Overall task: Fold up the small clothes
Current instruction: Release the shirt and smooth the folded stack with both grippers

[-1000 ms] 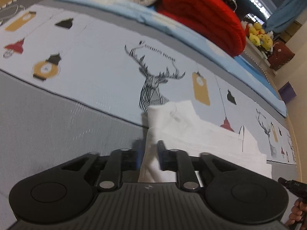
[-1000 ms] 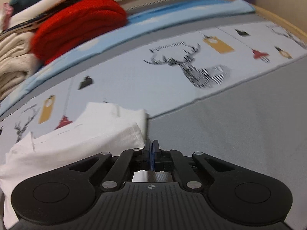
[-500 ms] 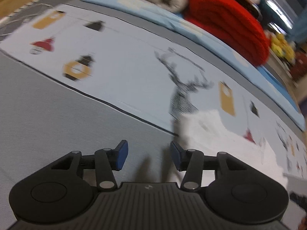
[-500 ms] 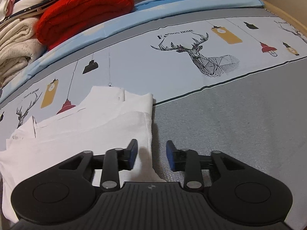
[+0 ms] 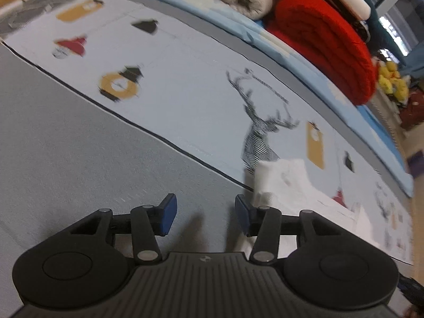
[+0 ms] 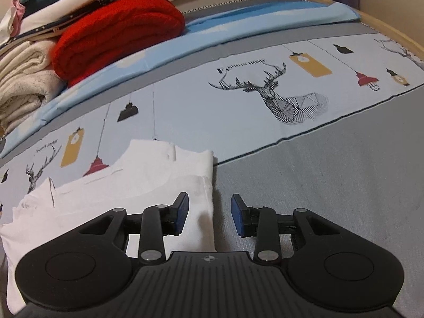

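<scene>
A white folded garment lies flat on the bed, across the border between the grey sheet and the deer-print band. My right gripper is open just above the garment's right edge; the left pad hangs over the cloth, the right pad over bare grey sheet, and neither presses on it. In the left wrist view the same garment sits to the right. My left gripper stands open over bare grey sheet beside the garment's left edge, with nothing between its fingers.
A red knit blanket and cream towels are stacked at the back on a folded light blue sheet. The grey sheet stretches to the right. Yellow plush toys sit beyond the bed.
Both grippers have opened and let go of the white garment. The left gripper has slid left off the cloth onto grey sheet. The right gripper has stayed over the garment's edge.
</scene>
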{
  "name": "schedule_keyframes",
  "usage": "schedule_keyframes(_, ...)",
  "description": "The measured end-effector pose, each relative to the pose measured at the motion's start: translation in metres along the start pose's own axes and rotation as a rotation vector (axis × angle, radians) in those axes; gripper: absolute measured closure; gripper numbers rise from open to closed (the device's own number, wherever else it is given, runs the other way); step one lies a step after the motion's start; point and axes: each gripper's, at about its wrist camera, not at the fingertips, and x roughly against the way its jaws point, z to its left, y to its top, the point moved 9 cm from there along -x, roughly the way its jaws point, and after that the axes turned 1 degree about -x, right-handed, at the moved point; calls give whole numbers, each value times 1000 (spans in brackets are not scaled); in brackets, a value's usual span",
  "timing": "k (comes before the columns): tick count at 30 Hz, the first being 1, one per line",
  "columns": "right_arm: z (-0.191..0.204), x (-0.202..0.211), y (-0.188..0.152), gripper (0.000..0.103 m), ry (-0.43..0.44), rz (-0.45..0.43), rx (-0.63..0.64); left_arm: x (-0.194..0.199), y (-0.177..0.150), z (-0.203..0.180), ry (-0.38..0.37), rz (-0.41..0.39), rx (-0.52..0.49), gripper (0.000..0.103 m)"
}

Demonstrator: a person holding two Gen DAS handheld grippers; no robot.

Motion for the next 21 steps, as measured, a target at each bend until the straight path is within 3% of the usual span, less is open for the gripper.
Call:
schedule_keyframes(3,1,-2,0,65,13,10,-8,-5,-10,-9,-66,64,-40,50)
schedule_keyframes(7,6,-8,-6,59,41,55,-7,-13,-25,-22,-81,115,-121,50)
schedule_keyframes(15,10,-26,-13,59,11,103,56,-26,-25,-43,-99,95,-121,50)
schedule_keyframes(17,9,-29,-12,65,14,105,57,-30,-24,-49,-100,90,-134,52)
schedule_keyframes(18,10,-30,-12,77,18,104,58,-32,-24,-51,-96,87,-142,55)
schedule_keyframes(20,11,-31,-11,96,27,99,67,-35,-24,-58,-98,90,-172,96)
schedule_keyframes(21,13,-32,-10,103,37,96,72,-34,-23,-61,-95,80,-193,96)
